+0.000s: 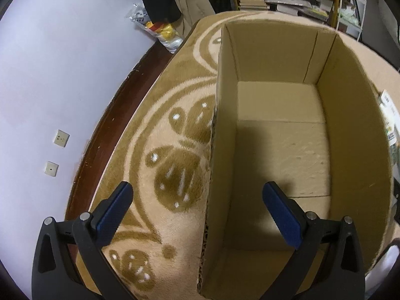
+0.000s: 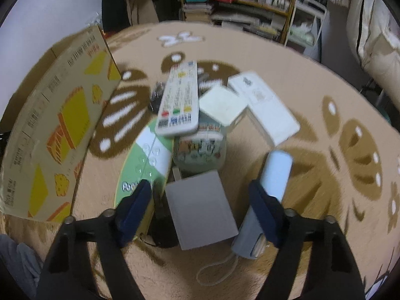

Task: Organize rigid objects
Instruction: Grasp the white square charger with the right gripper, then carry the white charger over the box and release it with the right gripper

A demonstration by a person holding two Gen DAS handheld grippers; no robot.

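Two open claws: left claw (image 1: 197, 195) straddles one cardboard box (image 1: 355, 135) wall; right claw (image 2: 200, 195) over one grey block (image 2: 200, 212).

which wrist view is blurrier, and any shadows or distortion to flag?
Right wrist: motion blur smears the remote and the rest of the pile. Left wrist: sharp; finger shadow falls on the cardboard box floor. Both views: strong fisheye bending, dark corners.

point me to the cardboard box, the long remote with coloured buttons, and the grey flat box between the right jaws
cardboard box (image 1: 280, 150), left wrist view, bare inside floor.
long remote (image 2: 178, 100), right wrist view, middle of its button face.
grey flat box (image 2: 200, 210), right wrist view, centre of its top face.
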